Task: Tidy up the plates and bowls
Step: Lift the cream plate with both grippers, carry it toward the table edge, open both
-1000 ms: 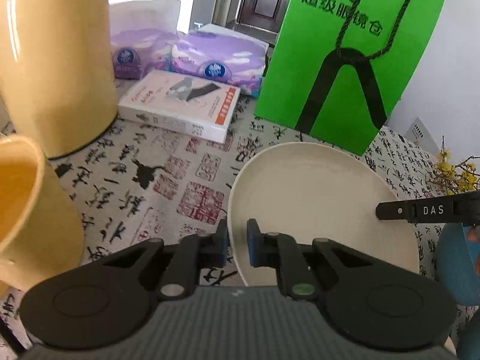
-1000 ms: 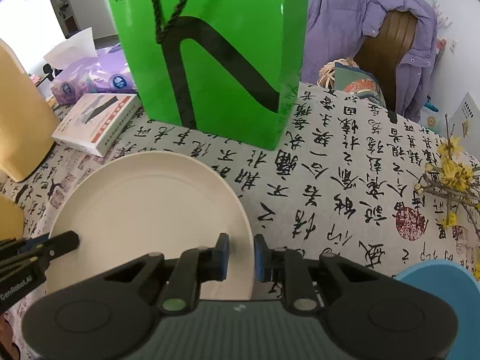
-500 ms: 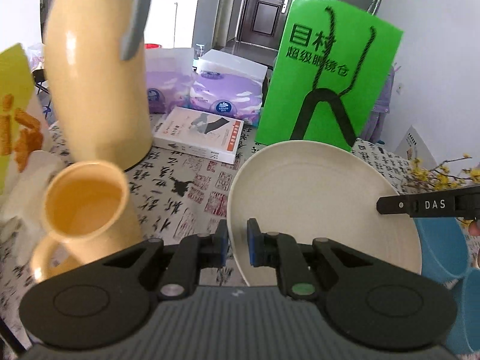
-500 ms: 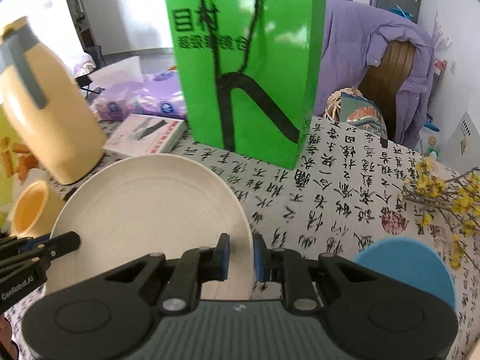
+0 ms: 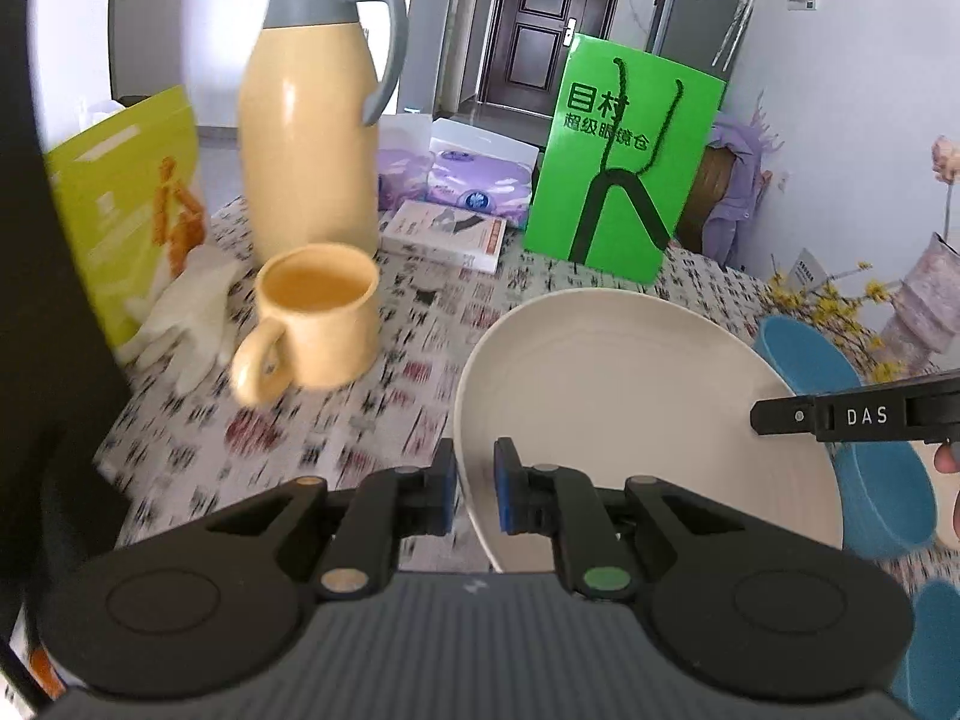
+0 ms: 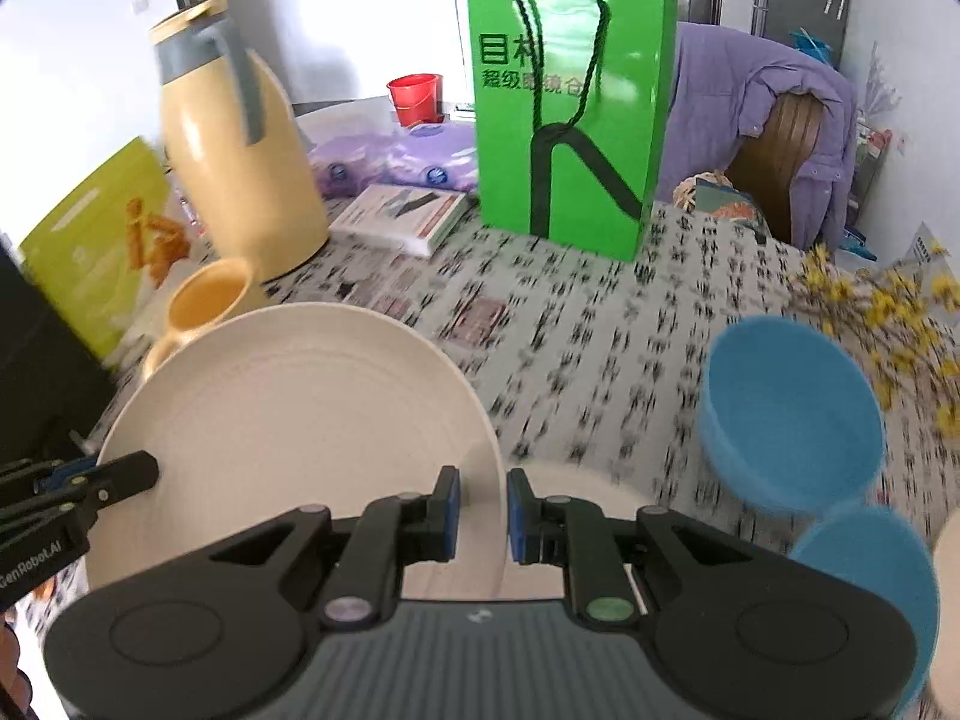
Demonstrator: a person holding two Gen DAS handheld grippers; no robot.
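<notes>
I've got the cream plate (image 5: 630, 414) up off the table (image 6: 600, 324), carried between both tools. My left gripper (image 5: 474, 495) is clamped on the plate's left rim, and my right gripper (image 6: 483, 513) is clamped on its right rim, the pads pressing either side of the edge. Below the plate, toward the table's right edge, sits a blue bowl (image 6: 786, 408), with a second blue bowl (image 6: 870, 570) nearer me. Toward the left edge stand a yellow mug (image 5: 318, 312) and a tall yellow jug (image 5: 312, 138), and a green bag (image 6: 570, 114) stands at the far edge.
</notes>
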